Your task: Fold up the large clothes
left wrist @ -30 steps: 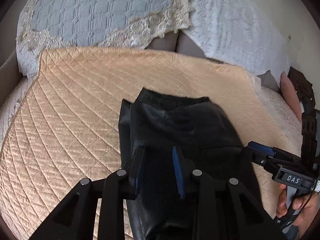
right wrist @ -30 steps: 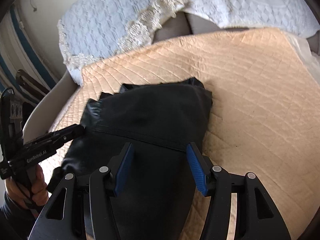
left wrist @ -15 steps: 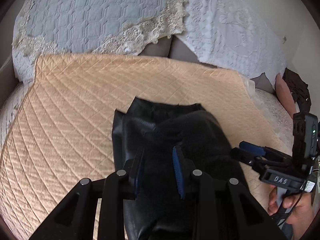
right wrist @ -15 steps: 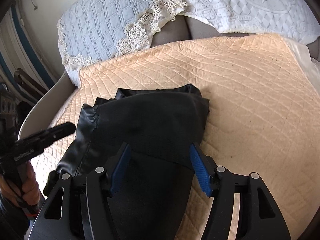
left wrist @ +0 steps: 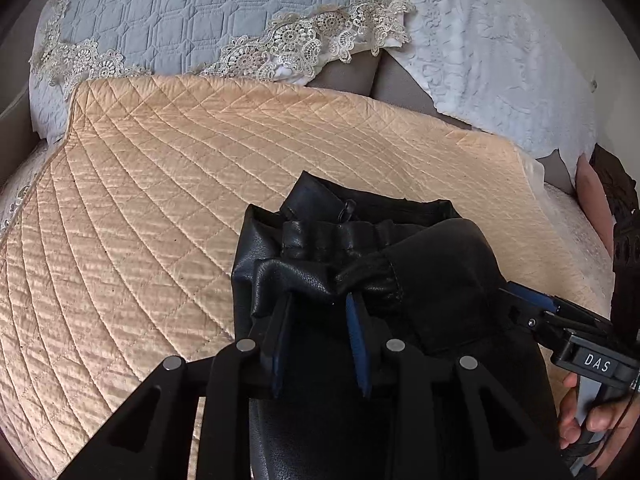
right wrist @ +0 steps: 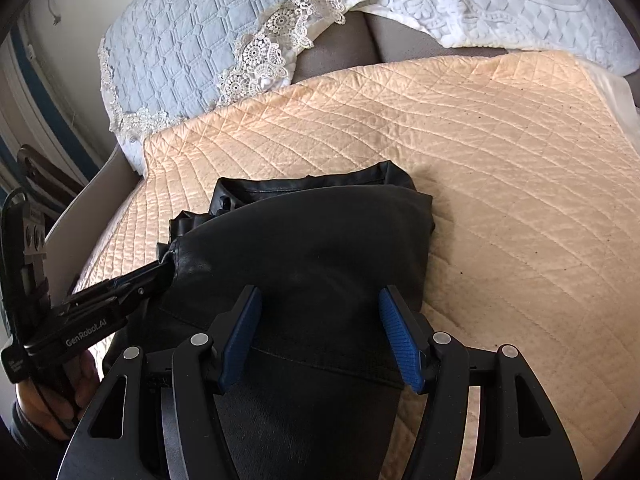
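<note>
A black leather-like garment (left wrist: 420, 280) lies folded on the peach quilted cover (left wrist: 160, 200), and it also shows in the right wrist view (right wrist: 320, 248). My left gripper (left wrist: 320, 304) is shut on a bunched edge of the garment at its left side. My right gripper (right wrist: 320, 312) is open, its blue pads spread over the garment's near part without holding it. The left gripper also shows in the right wrist view (right wrist: 156, 272), pinching the garment's left edge. The right gripper shows at the right of the left wrist view (left wrist: 520, 300).
The peach quilted cover (right wrist: 500, 160) spreads wide around the garment. A blue-grey quilted pillow with lace trim (left wrist: 200, 12) and a white embroidered pillow (left wrist: 500, 48) lie at the back. A dark wooden furniture piece (right wrist: 36, 172) stands at the left.
The left gripper has closed on the garment's bunched edge and pulled it up and forward. The right gripper stays open over the garment and has shifted slightly.
</note>
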Available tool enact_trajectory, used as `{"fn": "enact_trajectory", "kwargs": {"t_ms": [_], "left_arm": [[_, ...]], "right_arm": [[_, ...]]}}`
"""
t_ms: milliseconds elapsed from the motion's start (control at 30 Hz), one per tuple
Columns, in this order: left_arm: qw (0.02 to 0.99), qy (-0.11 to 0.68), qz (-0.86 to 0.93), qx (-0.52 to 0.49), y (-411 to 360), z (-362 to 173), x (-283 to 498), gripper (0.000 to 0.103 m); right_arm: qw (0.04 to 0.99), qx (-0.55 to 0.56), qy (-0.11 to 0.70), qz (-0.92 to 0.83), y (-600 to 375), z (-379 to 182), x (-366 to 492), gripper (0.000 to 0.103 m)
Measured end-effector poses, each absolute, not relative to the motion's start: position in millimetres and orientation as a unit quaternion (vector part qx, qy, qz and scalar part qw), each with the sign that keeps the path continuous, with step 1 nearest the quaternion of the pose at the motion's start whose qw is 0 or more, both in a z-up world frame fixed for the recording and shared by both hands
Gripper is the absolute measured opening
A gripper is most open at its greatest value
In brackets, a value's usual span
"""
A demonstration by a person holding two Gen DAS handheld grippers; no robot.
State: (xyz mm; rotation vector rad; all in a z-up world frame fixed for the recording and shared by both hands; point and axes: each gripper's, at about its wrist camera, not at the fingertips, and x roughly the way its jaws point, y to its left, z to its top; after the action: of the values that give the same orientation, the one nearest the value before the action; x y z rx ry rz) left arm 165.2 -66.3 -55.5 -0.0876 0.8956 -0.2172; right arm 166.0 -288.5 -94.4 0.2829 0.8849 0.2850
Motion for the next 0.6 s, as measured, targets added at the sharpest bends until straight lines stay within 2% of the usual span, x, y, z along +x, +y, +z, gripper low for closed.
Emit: {"fn": "enact_trajectory", "kwargs": {"t_ms": [233,333,600], "left_arm": [[0.896,0.43,-0.105,-0.036,-65.7,-56.7,167.0,0.03],[0.896,0.43,-0.107,-0.041,-64.0,-57.1,166.9,0.03],[0.893,0.435,-0.112,-0.044,-61.3,-61.8,173.4,0.03]], "right_arm": [[0.882,0.159,0.422,0.136,-303.7,-91.8,158.8,0.062],[0.868,0.201,0.432,0.142,-317.9,-101.8,157.0,0.068],[0.845,0.252,0.445,0.158,-323.5,-117.0,163.1,0.072]]}}
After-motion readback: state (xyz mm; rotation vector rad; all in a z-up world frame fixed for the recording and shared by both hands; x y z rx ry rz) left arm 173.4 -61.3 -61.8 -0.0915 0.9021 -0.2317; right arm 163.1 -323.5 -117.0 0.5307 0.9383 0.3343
